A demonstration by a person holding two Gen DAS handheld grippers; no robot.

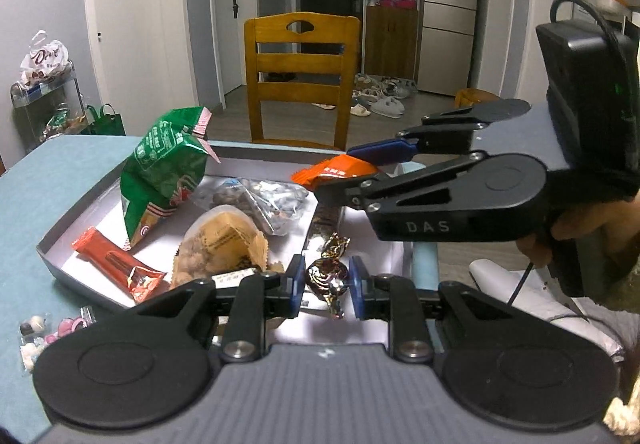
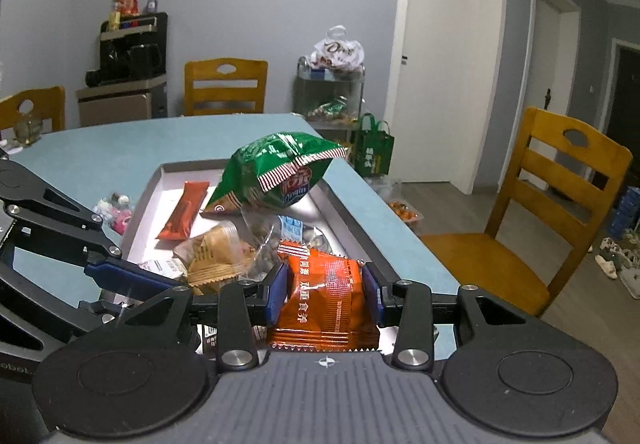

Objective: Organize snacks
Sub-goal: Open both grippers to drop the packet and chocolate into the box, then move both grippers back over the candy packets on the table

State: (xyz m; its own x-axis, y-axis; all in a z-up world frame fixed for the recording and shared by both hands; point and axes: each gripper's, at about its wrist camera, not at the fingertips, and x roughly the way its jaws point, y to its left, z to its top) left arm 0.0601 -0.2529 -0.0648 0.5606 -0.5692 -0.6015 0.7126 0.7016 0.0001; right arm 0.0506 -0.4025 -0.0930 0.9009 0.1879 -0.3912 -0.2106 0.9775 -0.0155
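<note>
The left tool (image 1: 323, 284) pinches a small brown-and-gold foil-wrapped candy (image 1: 326, 278) between its blue pads, twisted ends sticking out above and below, and holds it over the near edge of the shallow grey cardboard tray (image 1: 64, 240). The right tool (image 2: 326, 294) is pressed onto a flat orange plastic snack packet (image 2: 326, 294), gripping it across its width just above the tray's near end. Both are on the teal surface (image 2: 120, 147), where the tray sits with the rest of the snacks: a puffy green crisp bag (image 1: 164, 171) leaning toward the far end, a long red wrapped bar (image 1: 116, 264) along one side, a tan packet of biscuits (image 1: 220, 244) and a clear bag of dark pieces (image 1: 260, 203) in the middle. A small bag of mixed sweets (image 1: 36, 332) lies outside the tray.

The candy looks light and hard under a slick, crinkly foil, so it is best held at the round body as it is now; the twisted tails would likely slip or unravel. The orange packet seems light and soft, with contents that may crumble, so a gentle squeeze across the sealed width suits it. The green bag is air-filled and easily crushed; its crimped top seam looks the safest place to take it.
</note>
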